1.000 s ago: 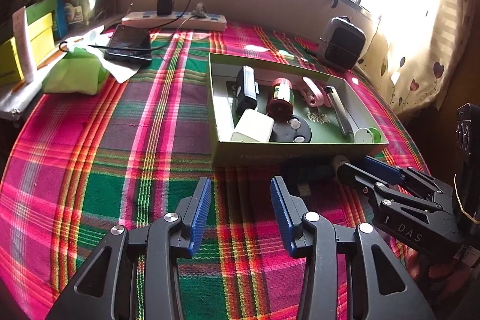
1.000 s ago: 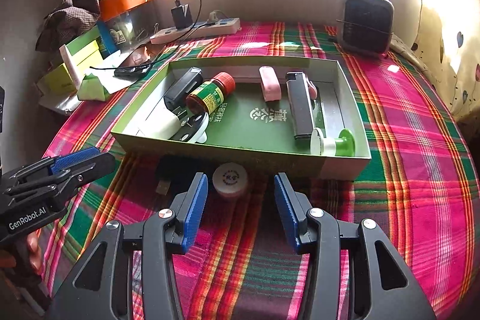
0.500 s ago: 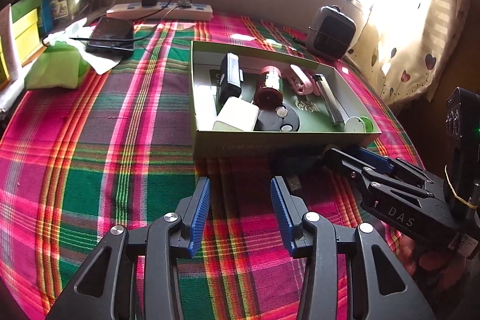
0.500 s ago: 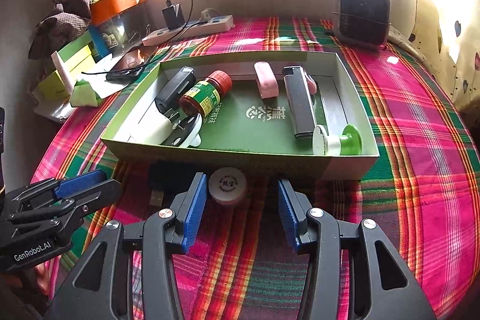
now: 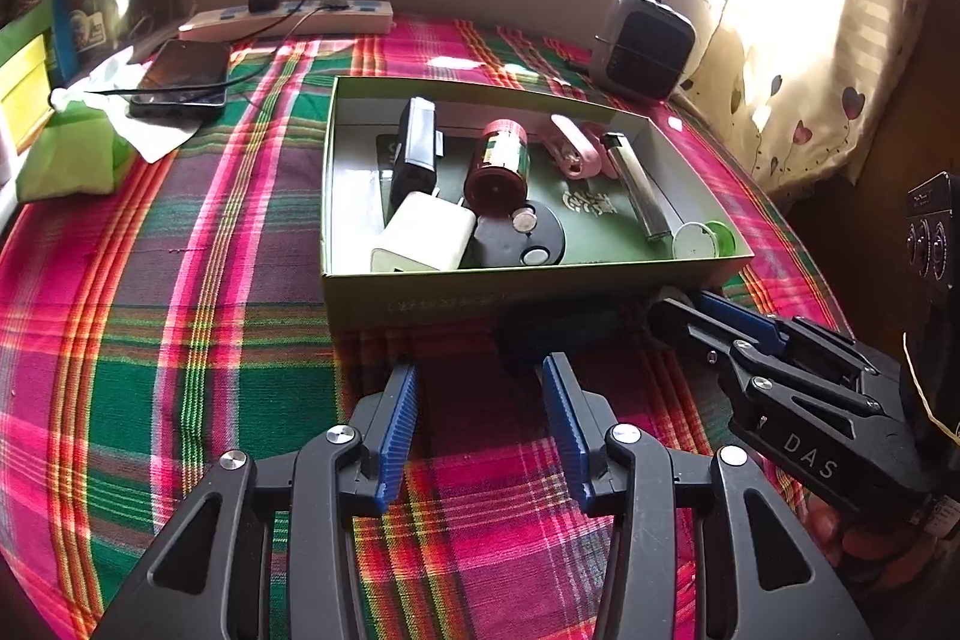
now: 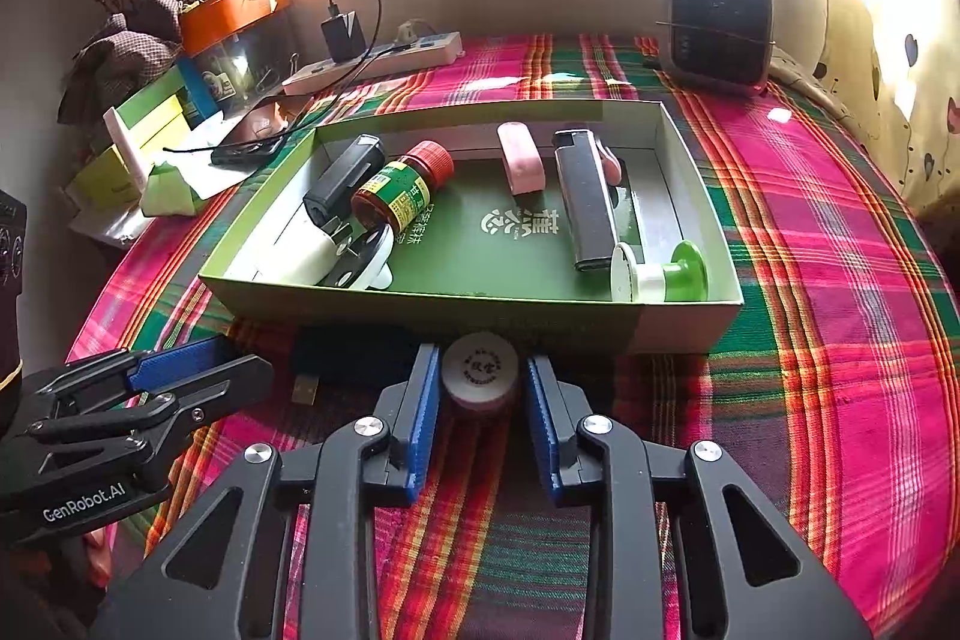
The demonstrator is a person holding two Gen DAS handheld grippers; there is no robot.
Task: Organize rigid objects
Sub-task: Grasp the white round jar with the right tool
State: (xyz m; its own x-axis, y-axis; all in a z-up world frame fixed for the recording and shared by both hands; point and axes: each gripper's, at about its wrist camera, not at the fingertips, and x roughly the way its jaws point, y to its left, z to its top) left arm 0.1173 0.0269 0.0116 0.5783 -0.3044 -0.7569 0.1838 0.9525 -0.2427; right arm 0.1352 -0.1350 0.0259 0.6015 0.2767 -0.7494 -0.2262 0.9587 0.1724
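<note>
Only our right wrist view shows the small round jar point(image 6: 480, 375) on the plaid cloth point(image 6: 810, 280), just in front of the green box point(image 6: 690, 322); our right gripper point(image 6: 480, 394) is closing on it, blue pads at its sides. From the left, that gripper hides it. Our left gripper point(image 5: 477, 403) stands part open, holding nothing. The box holds a red-capped bottle point(image 6: 402, 193), lighter point(image 6: 585, 202), white charger point(image 5: 426, 238) and pink case point(image 6: 521, 157).
</note>
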